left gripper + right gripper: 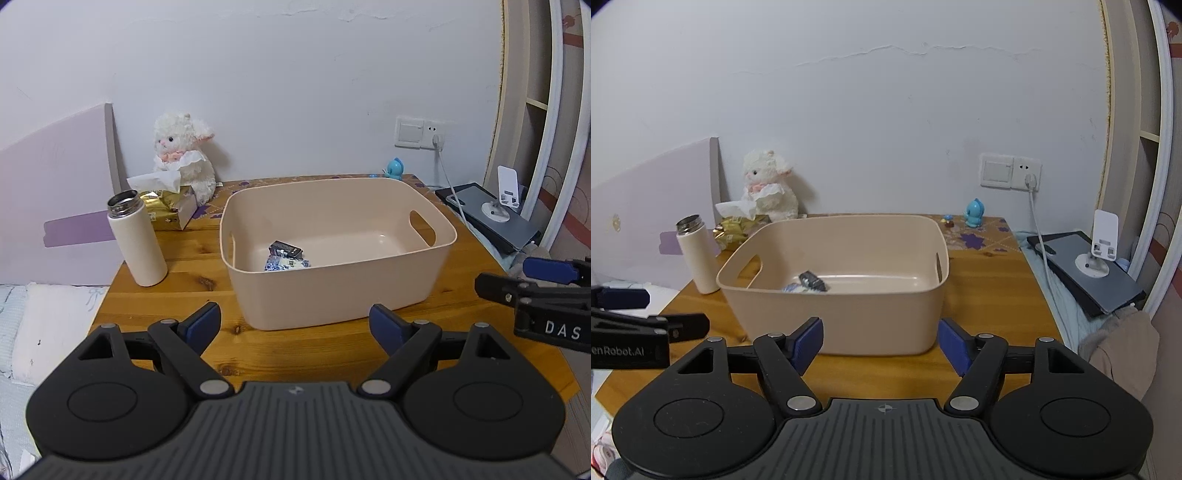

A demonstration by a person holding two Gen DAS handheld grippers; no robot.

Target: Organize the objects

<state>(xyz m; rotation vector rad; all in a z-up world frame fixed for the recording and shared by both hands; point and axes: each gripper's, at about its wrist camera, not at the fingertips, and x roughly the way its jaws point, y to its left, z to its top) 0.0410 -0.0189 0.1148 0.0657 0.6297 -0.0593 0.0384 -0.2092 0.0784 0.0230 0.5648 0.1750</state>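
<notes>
Your left gripper (pixel 295 325) has its blue-padded jaws spread wide, nothing between them, touching nothing. Your right gripper (pixel 882 343) is the same: jaws well apart and empty. Both hover above the near edge of the wooden table (pixel 207 273).

Straight ahead of both tools sits the beige plastic bin with cut-out handles (pixel 332 288); its near wall lies just beyond the pads. In the bin, on the floor towards its left side, lie a small dark packet (pixel 286 249) and a blue-and-white crinkled wrapper (pixel 286 264), touching each other.

Ahead-left of your left gripper stands a white cylindrical flask with open steel mouth (pixel 136 240), upright, beside the bin, not touching it. Beyond the flask: a gold tissue box (pixel 171 212) and a white plush lamb (pixel 184 155) by the wall. Far ahead-right of the bin, a small blue toy figure (pixel 973 213) stands on the table
</notes>
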